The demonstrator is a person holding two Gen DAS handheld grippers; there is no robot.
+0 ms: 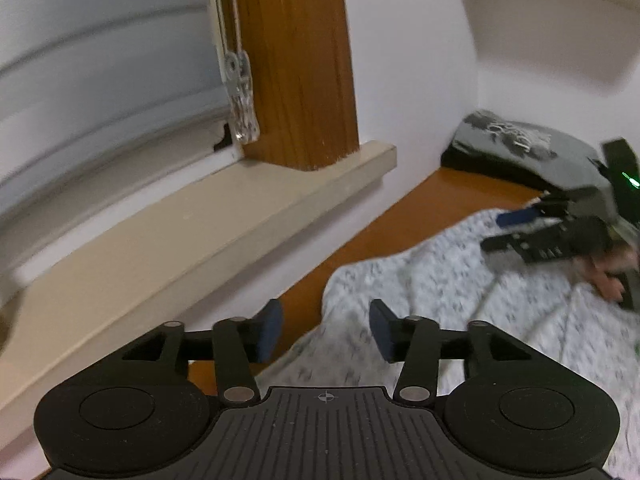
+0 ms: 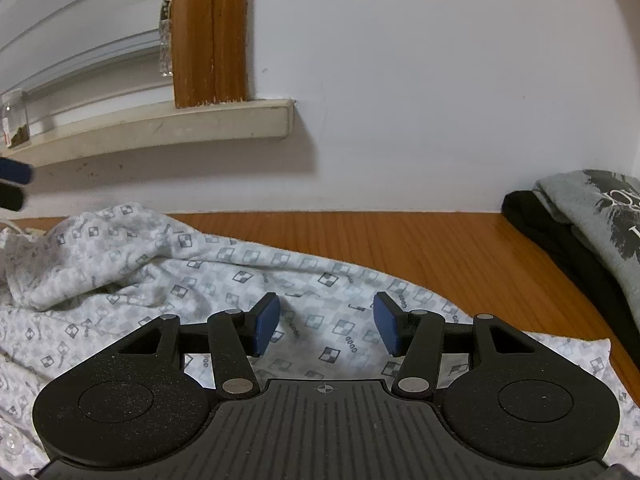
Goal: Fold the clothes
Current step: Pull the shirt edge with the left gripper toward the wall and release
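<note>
A white garment with a small grey checked print point(image 1: 460, 280) lies crumpled on the wooden table point(image 1: 400, 216). My left gripper point(image 1: 326, 330) hangs open over its left edge, with nothing between the blue pads. At the far right of that view, a hand holds my right gripper point(image 1: 506, 230) low over the cloth. In the right wrist view my right gripper point(image 2: 326, 326) stands open just above the garment point(image 2: 240, 280), its pads apart and gripping nothing. The left gripper's tips point(image 2: 14, 185) show at the left edge.
A folded grey printed T-shirt on a black garment point(image 2: 592, 220) sits in the table's far right corner point(image 1: 520, 140). A beige window sill point(image 1: 200, 220), a wooden frame point(image 1: 296, 60) and a blind cord pull point(image 1: 240, 96) stand behind. A jar point(image 2: 16, 120) rests on the sill.
</note>
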